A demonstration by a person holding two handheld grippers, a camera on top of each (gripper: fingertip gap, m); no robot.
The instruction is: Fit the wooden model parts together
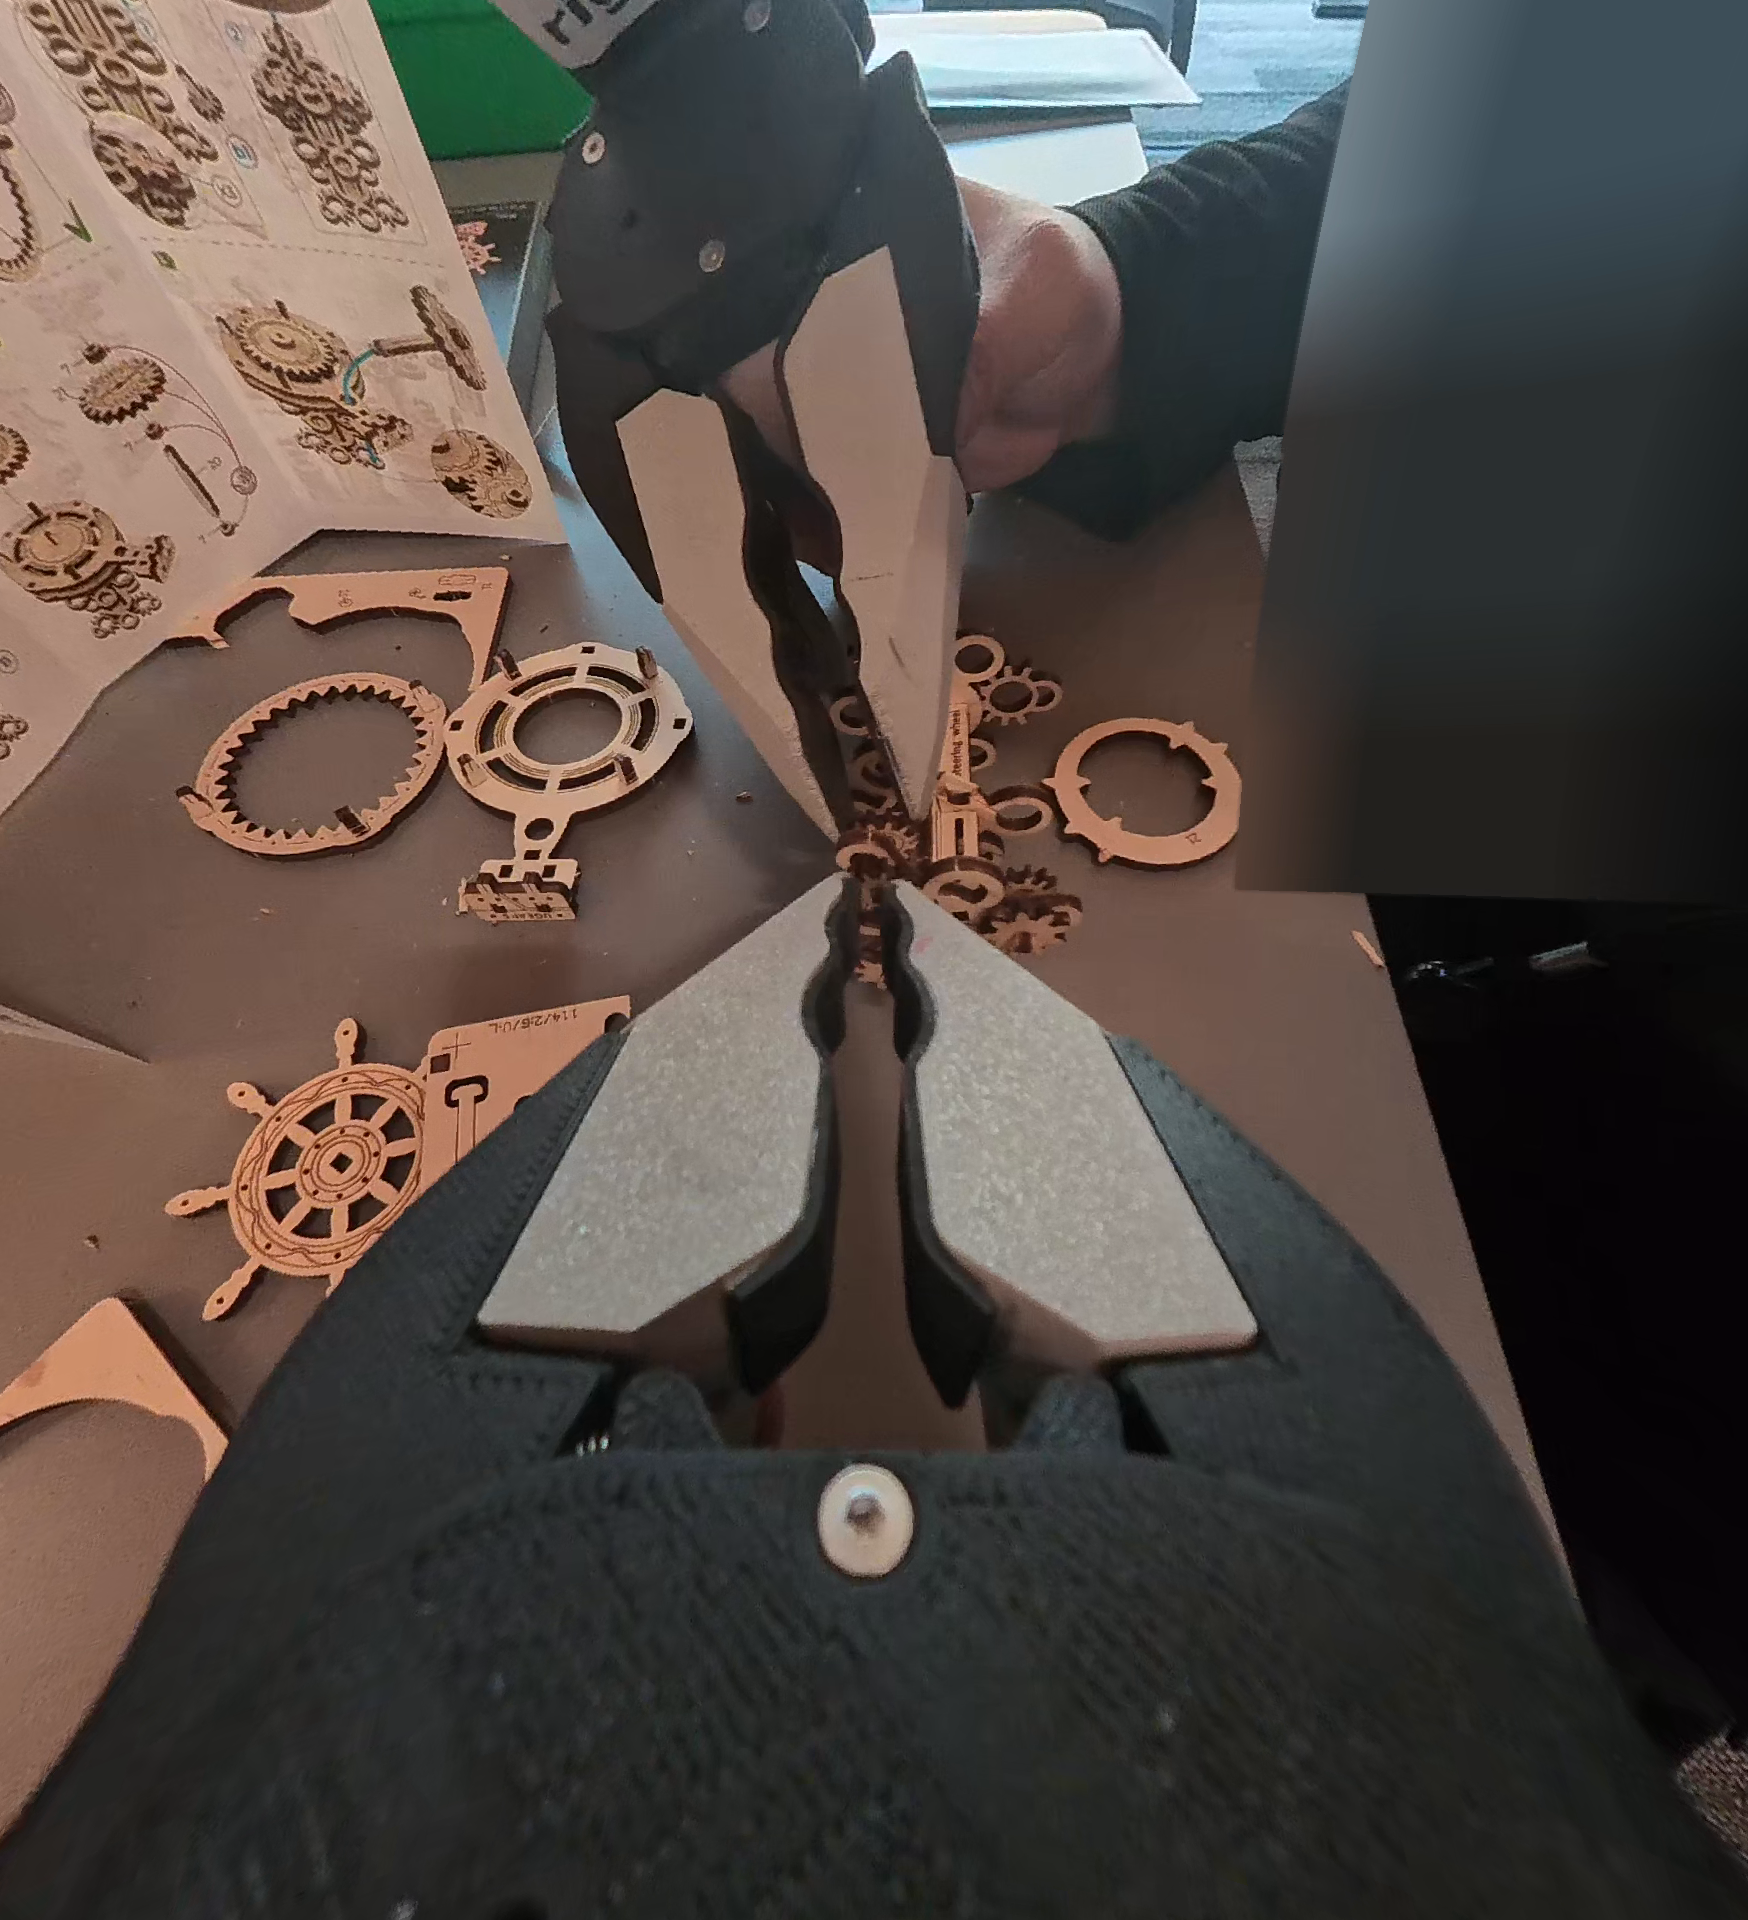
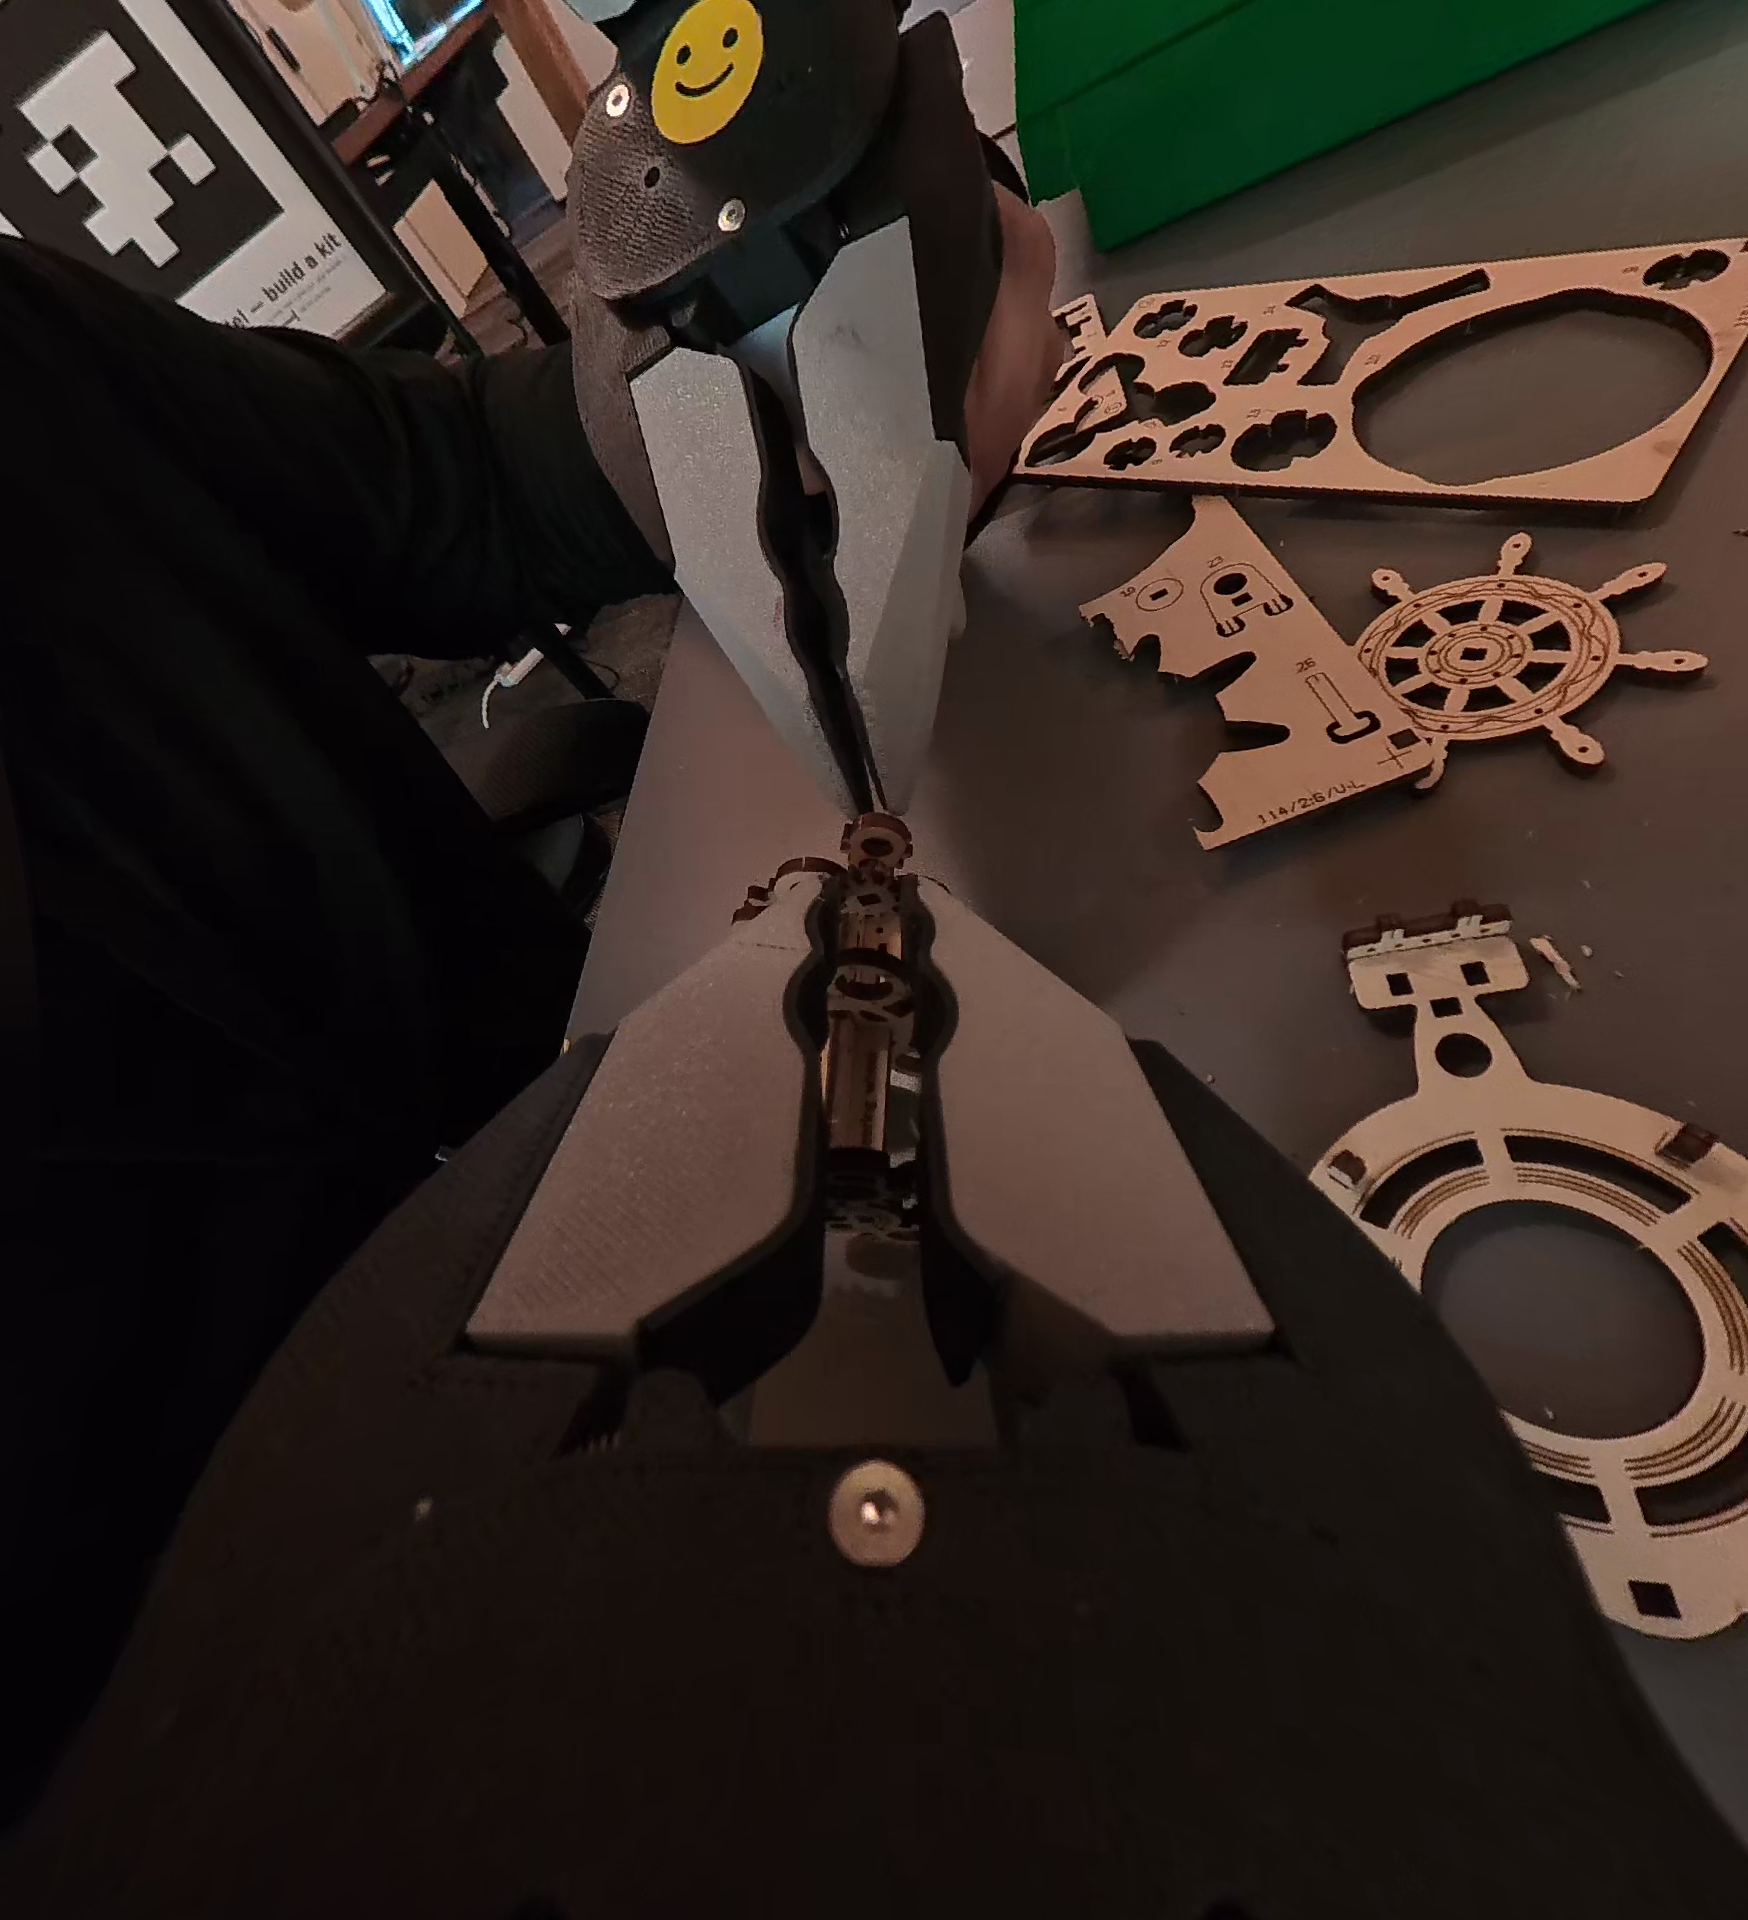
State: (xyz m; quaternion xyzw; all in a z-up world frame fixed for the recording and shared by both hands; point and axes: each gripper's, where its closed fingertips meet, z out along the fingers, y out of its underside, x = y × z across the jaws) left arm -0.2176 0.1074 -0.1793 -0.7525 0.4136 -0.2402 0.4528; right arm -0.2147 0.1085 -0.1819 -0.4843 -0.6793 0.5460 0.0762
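The left gripper [image 1: 867, 883] is almost closed and is pinching a small wooden gear piece [image 1: 870, 940] between its tips. The right gripper [image 2: 865, 894] is also nearly closed, and it is gripping the gear assembly [image 2: 865, 1049], a long bundle of small gears and a shaft lying along the gap between its fingers. The two grippers are meeting tip to tip over the grey table [image 1: 122, 935], and the assembly is sitting between them, close to the table edge.

Around this point many parts are lying. In the left wrist view, at 10 o'clock from the tips, a toothed ring [image 1: 314, 764] is touching a round slotted frame [image 1: 569, 732]. At 2 o'clock a plain notched ring [image 1: 1148, 777] is lying apart. At 8 o'clock a ship wheel [image 1: 324, 1164] is resting against a cut-out scrap [image 1: 496, 1060]. An instruction sheet [image 1: 174, 312] is standing at 11 o'clock, and a green box [image 1: 475, 73] is behind it.

The right gripper, coming from 12 o'clock, is hiding part of the assembly in the left wrist view, and a hand [image 1: 1036, 343] is showing behind it.

Only the right wrist view is showing the empty punched sheet [image 2: 1421, 384] at 1 o'clock and a black-and-white marker board [image 2: 101, 156] at 11 o'clock. It is also showing the assembly's shaft inside the gripper gap, which the left wrist view is not showing. The toothed ring, the notched ring and the instruction sheet are appearing only in the left wrist view.
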